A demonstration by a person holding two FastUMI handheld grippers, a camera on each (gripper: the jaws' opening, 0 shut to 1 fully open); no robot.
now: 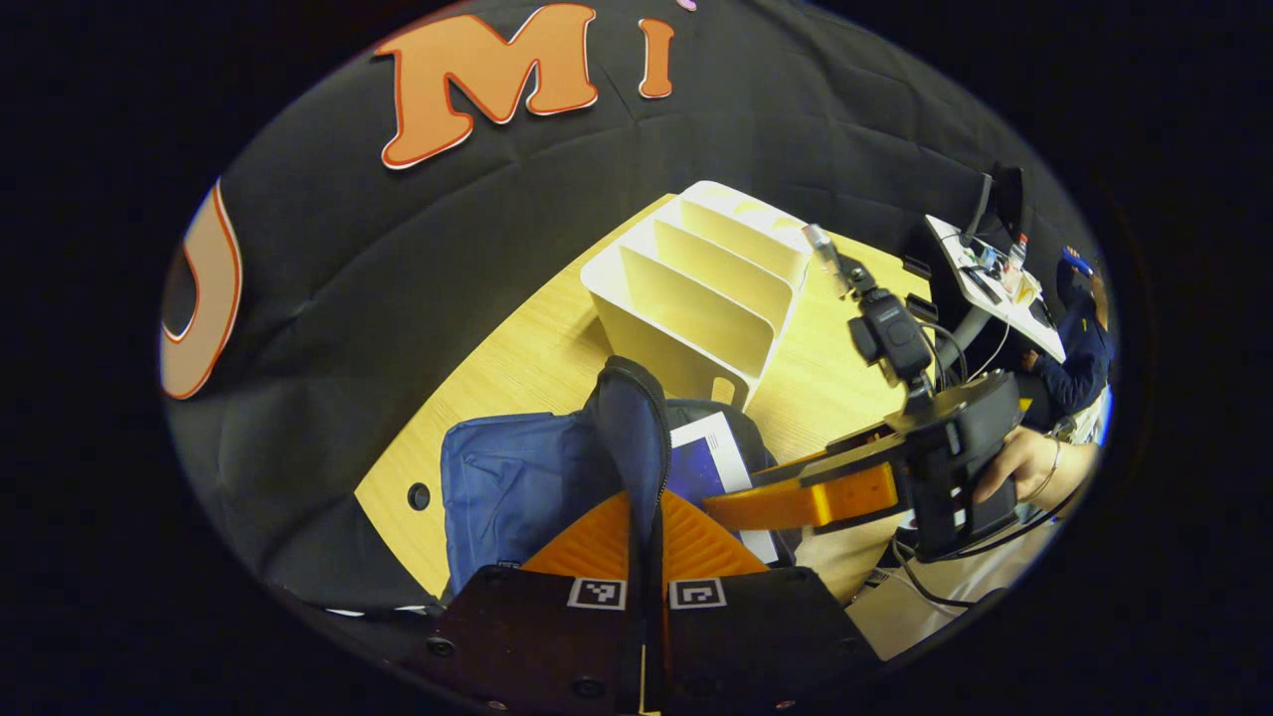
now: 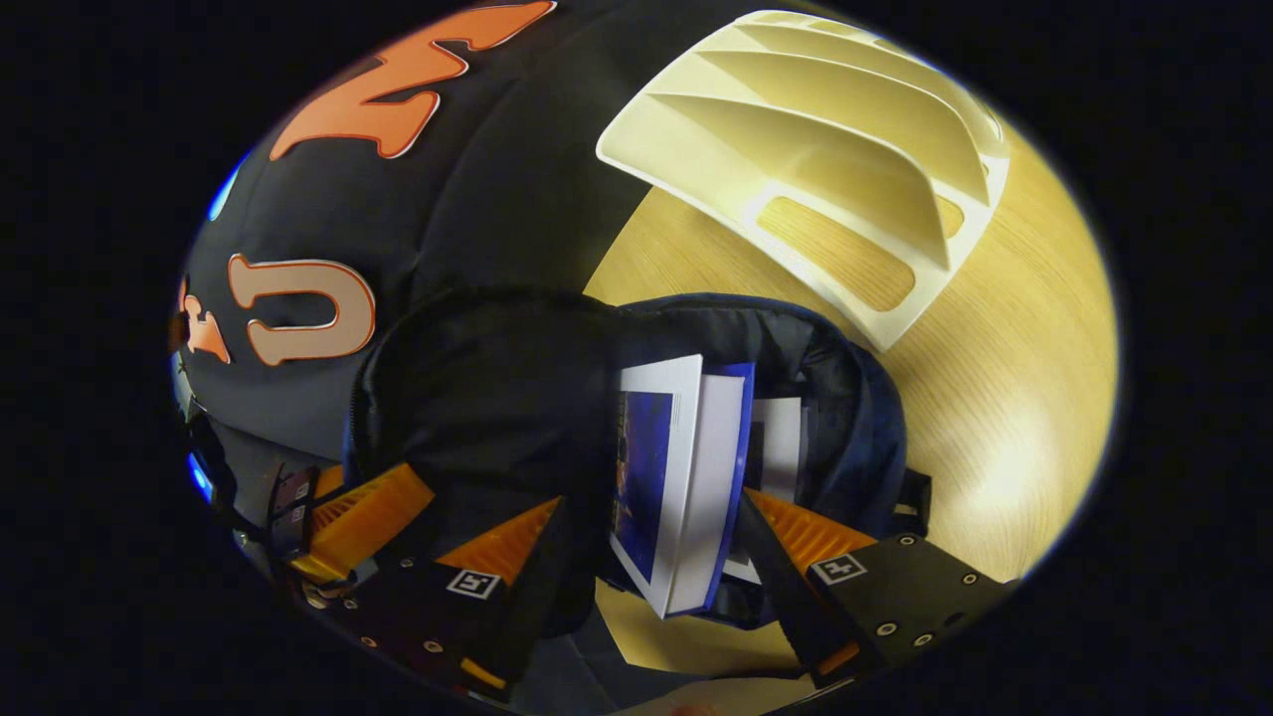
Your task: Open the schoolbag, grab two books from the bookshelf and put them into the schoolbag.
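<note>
The left gripper [image 1: 644, 537] is clamped on the zippered rim of the navy fabric schoolbag [image 1: 517, 487], holding it up. The right gripper [image 2: 646, 547] stands apart around a blue-and-white book [image 2: 666, 487] in the bag's mouth; contact is unclear. Beyond stands the cream slotted bookshelf [image 2: 845, 169]; a second book [image 2: 781, 438] is mostly hidden.

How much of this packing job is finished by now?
The schoolbag is open and the bookshelf stands empty. A book sits partway in the bag between the right gripper's open fingers, another behind it. The left gripper pinches the bag's zipper edge. Left: settling the books in.
</note>
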